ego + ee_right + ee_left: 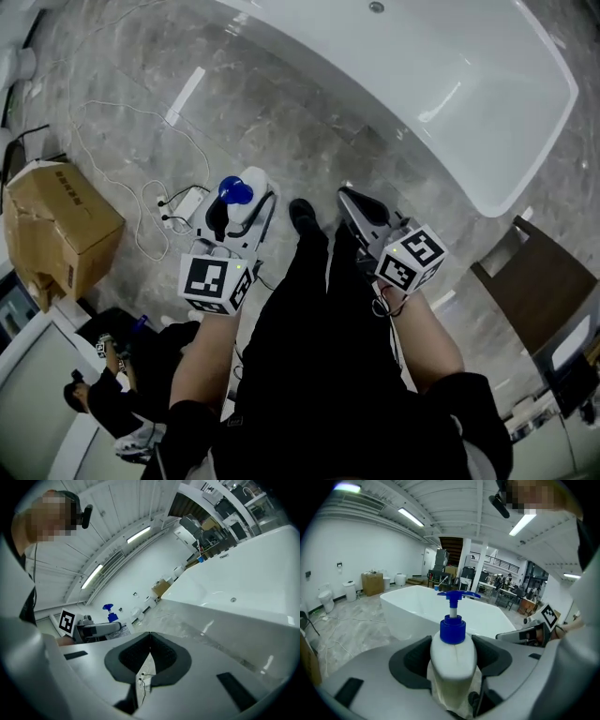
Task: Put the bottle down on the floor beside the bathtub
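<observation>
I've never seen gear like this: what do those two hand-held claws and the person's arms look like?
The left claw and right claw are smooth grey shells with black padded fingers. Each carries a white cube printed with black square markers. The person wears black sleeves and black trousers.

Bottle [453, 660] base hidden inside left claw [452, 641]; bathtub [422, 75] end apparently cut off.
</observation>
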The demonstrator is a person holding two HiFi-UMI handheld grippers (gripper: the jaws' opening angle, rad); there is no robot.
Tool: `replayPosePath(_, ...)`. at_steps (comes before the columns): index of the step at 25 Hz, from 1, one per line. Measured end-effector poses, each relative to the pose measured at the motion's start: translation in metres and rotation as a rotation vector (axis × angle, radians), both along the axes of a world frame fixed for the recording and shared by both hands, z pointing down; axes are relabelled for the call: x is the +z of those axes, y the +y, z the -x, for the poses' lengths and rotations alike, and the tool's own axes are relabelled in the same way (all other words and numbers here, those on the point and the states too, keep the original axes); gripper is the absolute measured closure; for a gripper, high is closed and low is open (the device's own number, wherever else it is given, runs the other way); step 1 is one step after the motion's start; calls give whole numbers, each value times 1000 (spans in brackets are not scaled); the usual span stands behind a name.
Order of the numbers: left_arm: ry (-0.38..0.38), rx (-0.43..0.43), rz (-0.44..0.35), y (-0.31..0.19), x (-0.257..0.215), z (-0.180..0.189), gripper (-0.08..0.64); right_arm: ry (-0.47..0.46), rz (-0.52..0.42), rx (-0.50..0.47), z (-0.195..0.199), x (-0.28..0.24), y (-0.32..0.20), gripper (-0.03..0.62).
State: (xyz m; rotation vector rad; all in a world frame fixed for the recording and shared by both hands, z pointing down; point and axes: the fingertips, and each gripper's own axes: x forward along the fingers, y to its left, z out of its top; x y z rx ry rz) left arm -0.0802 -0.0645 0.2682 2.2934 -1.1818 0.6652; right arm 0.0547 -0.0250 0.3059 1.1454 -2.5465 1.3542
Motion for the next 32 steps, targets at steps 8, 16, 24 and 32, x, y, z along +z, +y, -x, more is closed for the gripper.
replayPosePath(8, 42, -8, 3, -18, 86, -12, 287, -2, 65, -49, 10, 79, 5, 565)
replayPosePath(16, 68, -69, 30, -26, 171, 5, 287, 64, 32, -101, 28, 142, -12, 565)
replayPosePath(24, 56, -70, 15, -35, 253, 12, 287, 60, -4, -124, 51, 216, -32, 565)
replayPosePath(32, 74, -3, 2, -47, 345, 6, 287, 123, -64, -203, 52, 319, -63, 565)
